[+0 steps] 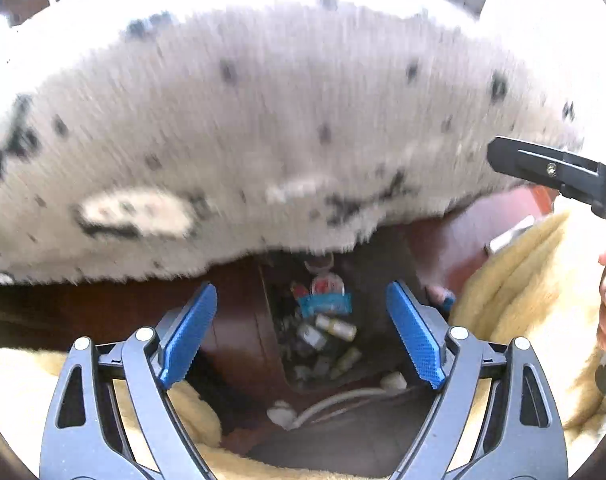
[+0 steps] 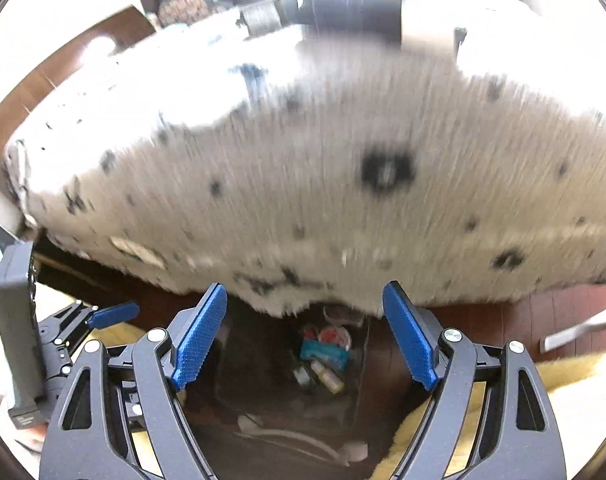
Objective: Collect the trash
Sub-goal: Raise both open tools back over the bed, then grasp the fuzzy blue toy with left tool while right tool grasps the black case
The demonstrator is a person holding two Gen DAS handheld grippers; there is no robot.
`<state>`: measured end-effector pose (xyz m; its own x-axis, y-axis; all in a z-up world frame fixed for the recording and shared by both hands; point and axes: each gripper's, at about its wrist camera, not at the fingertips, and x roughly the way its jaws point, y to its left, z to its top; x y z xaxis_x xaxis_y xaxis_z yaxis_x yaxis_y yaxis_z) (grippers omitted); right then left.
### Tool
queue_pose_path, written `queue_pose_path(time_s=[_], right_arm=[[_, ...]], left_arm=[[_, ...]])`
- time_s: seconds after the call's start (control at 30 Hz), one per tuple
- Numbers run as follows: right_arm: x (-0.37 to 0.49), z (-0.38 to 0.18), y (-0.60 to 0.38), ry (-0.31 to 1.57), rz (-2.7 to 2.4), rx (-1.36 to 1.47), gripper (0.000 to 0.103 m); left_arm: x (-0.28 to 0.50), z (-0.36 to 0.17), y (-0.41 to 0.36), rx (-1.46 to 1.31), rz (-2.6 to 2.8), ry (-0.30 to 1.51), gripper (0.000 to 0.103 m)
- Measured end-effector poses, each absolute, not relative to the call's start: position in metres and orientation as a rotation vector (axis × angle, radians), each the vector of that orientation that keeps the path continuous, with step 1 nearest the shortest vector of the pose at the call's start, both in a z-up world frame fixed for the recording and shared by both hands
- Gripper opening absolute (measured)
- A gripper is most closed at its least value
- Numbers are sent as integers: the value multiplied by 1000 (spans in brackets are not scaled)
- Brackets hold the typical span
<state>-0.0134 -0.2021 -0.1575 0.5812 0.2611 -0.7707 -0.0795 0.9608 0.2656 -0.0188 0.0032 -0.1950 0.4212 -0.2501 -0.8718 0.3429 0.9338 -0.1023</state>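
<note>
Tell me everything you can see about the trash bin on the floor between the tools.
The trash bin looks like a clear-walled container standing upright on the dark wood floor, just below the spotted white rug's edge. It is open-topped and partly filled: a blue wrapper, small yellowish bottles and other blurred litter lie inside. Neither tool touches it.

Mixed wrappers and small bottles (image 1: 323, 320), seemingly heaped in a dark bin (image 1: 367, 280).

Trash bin (image 1: 315, 332) sitting lower centre, wrappers (image 1: 325, 304) and small bottles (image 1: 337, 327) lying inside; shaggy rug (image 1: 263, 128) spreading above; blanket (image 1: 519, 300) lying right.
</note>
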Motion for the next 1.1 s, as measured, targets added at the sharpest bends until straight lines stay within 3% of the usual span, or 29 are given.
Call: queue_pose_path(time_s=[0.3,0.63,0.8,0.9,0.97,1.03,1.1], right_arm=[[17,-71,-226,726,119,32,85],[103,-73,-202,733,89,-211,83],[129,-97,-200,823,124,-204,71],[133,-100,-203,836,127,-188,59],[138,-98,-207,843,156,-152,49],[144,-97,-206,844,177,-153,30],[152,-97,-203,854,173,-166,25]], left_arm=[[13,-115,19,63,-353,895,86],[66,-86,22,73,-321,857,86],[97,-81,21,82,-305,871,86],[119,-81,21,97,-272,875,86],[137,-82,18,108,-253,882,86],[156,-82,15,108,-242,882,86],[175,-81,12,98,-247,877,85]])
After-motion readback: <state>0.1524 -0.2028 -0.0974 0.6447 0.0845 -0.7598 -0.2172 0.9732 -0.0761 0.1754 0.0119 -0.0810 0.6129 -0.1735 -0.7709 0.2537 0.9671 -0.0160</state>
